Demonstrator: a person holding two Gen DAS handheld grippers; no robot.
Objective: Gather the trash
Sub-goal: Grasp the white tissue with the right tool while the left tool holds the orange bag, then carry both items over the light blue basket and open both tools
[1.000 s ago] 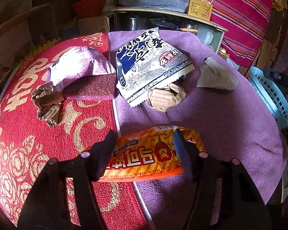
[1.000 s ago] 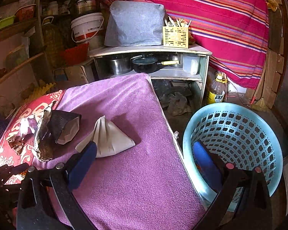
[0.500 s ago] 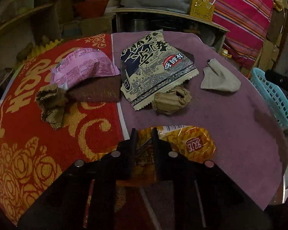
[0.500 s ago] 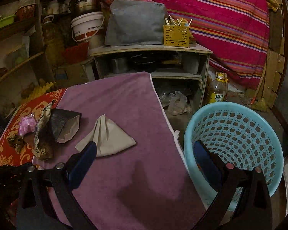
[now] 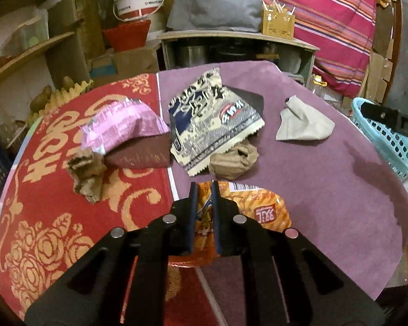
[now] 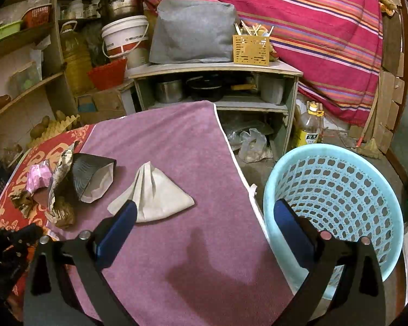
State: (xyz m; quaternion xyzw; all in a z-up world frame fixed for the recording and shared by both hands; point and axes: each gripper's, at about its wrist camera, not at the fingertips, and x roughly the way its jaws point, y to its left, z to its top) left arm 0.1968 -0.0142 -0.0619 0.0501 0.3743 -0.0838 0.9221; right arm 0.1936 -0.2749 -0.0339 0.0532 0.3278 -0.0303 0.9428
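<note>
The left tongs had just been closing and now pinched the orange snack wrapper between their 2 narrow jaws, the wrapper bunched up at the near edge of the surface, where the red patterned cloth met the purple cloth. Just beyond it lay a crumpled brown paper ball, touching the lower edge of a dark blue and white printed packet. To the left, on the red cloth, a pink foil wrapper rested over a dark maroon piece, with another brown paper wad just beside them. A folded grey-white paper sat apart on the purple cloth, toward the right. The right tongs stood wide with nothing between the blue pads, one fingertip above the purple cloth near the folded grey-white paper, the other over the rim of the light blue perforated basket standing on the floor beside the surface. No trash could be made out inside the basket.
</note>
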